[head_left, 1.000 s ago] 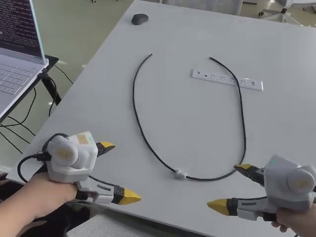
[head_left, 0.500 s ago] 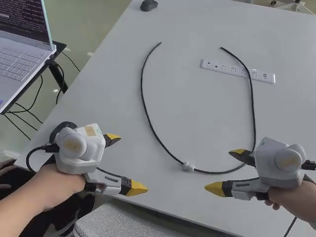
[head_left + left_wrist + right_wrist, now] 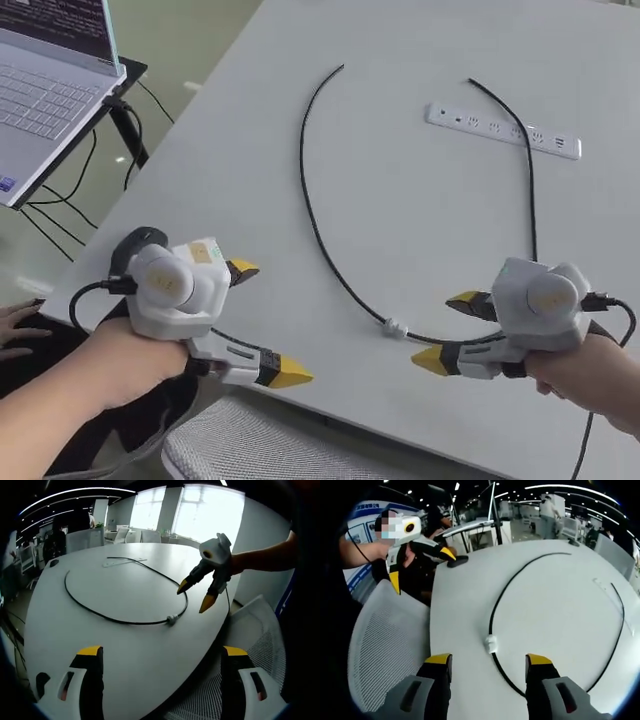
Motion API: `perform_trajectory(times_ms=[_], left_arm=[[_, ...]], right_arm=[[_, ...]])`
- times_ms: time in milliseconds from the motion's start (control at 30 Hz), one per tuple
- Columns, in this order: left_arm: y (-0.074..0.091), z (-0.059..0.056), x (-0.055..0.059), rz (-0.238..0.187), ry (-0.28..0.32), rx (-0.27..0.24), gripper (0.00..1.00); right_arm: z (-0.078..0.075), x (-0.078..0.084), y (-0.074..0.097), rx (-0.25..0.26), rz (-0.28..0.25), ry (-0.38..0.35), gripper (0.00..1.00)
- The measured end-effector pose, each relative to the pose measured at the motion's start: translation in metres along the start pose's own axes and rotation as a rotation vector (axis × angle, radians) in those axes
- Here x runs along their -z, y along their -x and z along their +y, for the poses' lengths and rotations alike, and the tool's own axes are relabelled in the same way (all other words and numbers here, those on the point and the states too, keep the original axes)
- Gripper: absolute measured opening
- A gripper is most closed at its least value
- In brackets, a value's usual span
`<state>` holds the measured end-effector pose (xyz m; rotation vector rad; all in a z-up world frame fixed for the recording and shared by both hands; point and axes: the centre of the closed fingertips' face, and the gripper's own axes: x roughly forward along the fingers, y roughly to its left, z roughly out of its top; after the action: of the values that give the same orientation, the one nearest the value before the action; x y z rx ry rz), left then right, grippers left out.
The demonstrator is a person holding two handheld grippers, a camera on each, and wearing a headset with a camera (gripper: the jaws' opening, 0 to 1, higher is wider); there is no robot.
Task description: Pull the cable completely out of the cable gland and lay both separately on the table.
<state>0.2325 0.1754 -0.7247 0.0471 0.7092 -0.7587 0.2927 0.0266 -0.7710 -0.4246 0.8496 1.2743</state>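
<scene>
An open laptop [image 3: 50, 90] sits on a stand off the worktop's left edge. The left gripper [image 3: 268, 322] is held in a hand at the near left corner of the white worktop [image 3: 420, 220]. Its yellow-tipped jaws are spread wide with nothing between them; one tip is over the worktop, the other out past the near edge, above a mesh chair [image 3: 260, 450].

The black cable [image 3: 305, 190] lies flat on the worktop in a long U. Both of its ends point toward the far edge, and the bend lies close to the near edge. The white cable gland [image 3: 396, 327] is threaded on the cable at the bottom of that bend, resting on the worktop between the two grippers and nearer the right one. Neither gripper touches it.

The right arm of the U crosses over a white power strip [image 3: 505, 130] lying toward the far right.

The right gripper [image 3: 445, 330] is held near the near right edge with its jaws apart and empty, pointing left toward the gland. In the right gripper view the gland lies just ahead of the two tips, in line with the gap between them.
</scene>
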Motion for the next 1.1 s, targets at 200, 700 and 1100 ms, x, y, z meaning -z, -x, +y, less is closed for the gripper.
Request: perform_trajectory(times_ms=[200,700,1100], left_arm=[[0.001,0.002,0.001,0.001,0.008,0.001,0.97],[0.003,0.011,0.012,0.033,0.029,-0.013,0.98],[0.003,0.006,0.020,0.051,0.029,0.000,0.97]], right_arm=[[-0.001,0.002,-0.014,-0.018,0.033,0.007,0.53],[-0.005,0.009,-0.045,-0.052,0.095,0.046,0.37],[-0.003,0.013,-0.053,-0.063,0.134,0.103,0.23]])
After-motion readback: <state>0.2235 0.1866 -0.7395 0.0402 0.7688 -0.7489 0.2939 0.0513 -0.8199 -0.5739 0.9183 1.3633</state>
